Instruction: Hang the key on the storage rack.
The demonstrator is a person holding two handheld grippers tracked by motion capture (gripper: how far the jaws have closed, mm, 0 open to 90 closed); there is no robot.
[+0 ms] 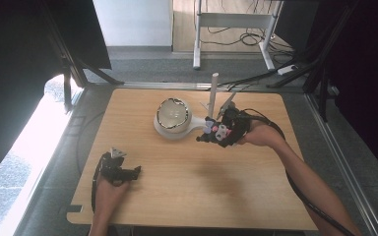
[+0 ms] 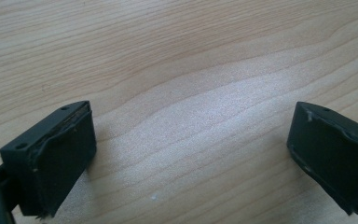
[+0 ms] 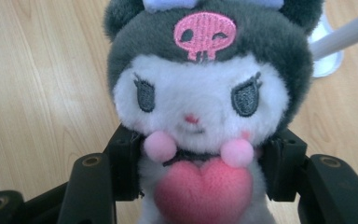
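Plush toy [image 3: 200, 116] sits clamped in the right hand-held gripper [image 1: 220, 132]; left hand-held gripper [image 2: 186, 154] gapes wide, empty, over the table [image 2: 177, 56]

black-hooded white plush toy [image 3: 200, 112], pink heart on chest, upright, clamped at its sides

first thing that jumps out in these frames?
The plush toy clamped at its body by the right gripper: white face, dark hood with a pink skull, pink heart on its chest. In the high view it is held beside a shiny bowl near the table's middle. The left gripper sits open at the near left.
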